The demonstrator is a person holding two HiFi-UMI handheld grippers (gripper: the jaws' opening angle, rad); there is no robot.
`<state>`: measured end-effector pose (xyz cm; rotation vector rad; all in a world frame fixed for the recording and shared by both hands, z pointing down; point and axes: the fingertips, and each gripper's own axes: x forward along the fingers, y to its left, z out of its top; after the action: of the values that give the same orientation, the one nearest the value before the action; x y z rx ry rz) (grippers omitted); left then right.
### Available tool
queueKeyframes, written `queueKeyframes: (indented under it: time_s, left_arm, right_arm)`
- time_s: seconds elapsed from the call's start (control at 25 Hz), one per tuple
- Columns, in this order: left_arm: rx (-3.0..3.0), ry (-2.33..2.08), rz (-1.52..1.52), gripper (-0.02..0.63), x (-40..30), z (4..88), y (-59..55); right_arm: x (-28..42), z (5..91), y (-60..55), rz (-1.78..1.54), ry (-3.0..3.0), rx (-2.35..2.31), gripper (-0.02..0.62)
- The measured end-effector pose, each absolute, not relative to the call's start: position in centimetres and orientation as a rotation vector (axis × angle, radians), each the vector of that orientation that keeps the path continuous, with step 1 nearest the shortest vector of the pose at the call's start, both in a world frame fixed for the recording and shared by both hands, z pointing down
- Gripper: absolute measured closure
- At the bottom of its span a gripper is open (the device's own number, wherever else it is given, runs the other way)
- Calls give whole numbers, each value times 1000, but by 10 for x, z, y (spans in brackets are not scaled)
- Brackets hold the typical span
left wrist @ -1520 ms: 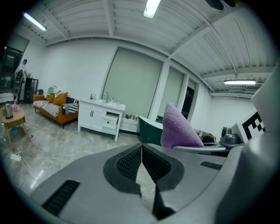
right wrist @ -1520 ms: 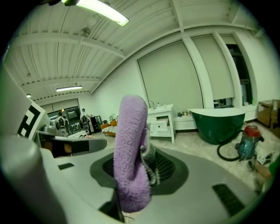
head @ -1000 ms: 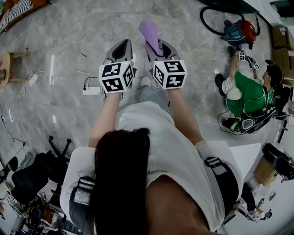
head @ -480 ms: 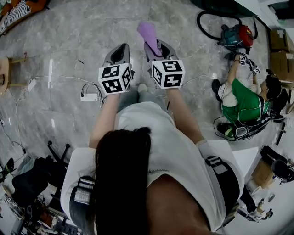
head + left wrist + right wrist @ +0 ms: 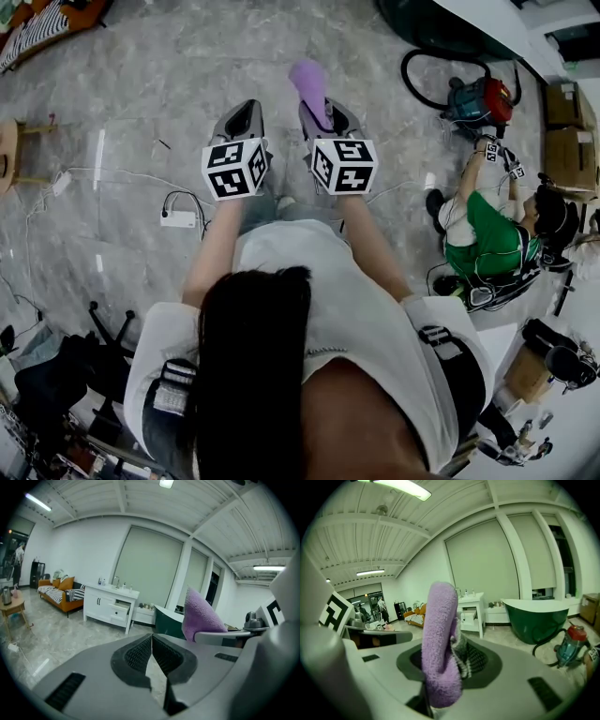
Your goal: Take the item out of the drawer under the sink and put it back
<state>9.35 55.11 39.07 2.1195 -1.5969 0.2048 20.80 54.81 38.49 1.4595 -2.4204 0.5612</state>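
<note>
Purple terry cloth (image 5: 309, 84) sticks up from the right gripper (image 5: 325, 111) in the head view, its lower end lost between the fingers (image 5: 345, 116). The left gripper (image 5: 246, 120) rides just beside it above the marble floor (image 5: 141, 84). The person's own head and shoulders blot out the lower half.

In the left gripper view the fingers meet at their tips with nothing between them. Far off stands the white sink cabinet (image 5: 110, 603), one drawer (image 5: 121, 611) ajar, its inside too small to make out.

In the right gripper view the fingers are clamped on the folded cloth, which hides most of one pad.
</note>
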Motion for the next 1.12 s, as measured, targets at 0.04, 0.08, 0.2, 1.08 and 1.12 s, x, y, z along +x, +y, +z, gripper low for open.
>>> queueKeyframes:
  time_s: [0.04,0.08,0.2,1.08,1.12]
  left_arm:
    - [2125,-1598,202,597,91,390,544]
    - [2131,-1597,200,597,88,389,536]
    - [2135,-1596,199,597,79,393,511]
    - [2130,-1583,187,597,-30,385,314]
    - [2132,-1573,189,597,-33,386,305]
  right_arm:
    - [205,385,543,572,-2423,1467,439]
    - [203,387,536,580,-2422,1473,439]
    - [193,394,513,571,-2412,1470,439]
    - [80,390,321,593,-2394,1445,439]
    - [76,391,314,598,-2389,1448,439]
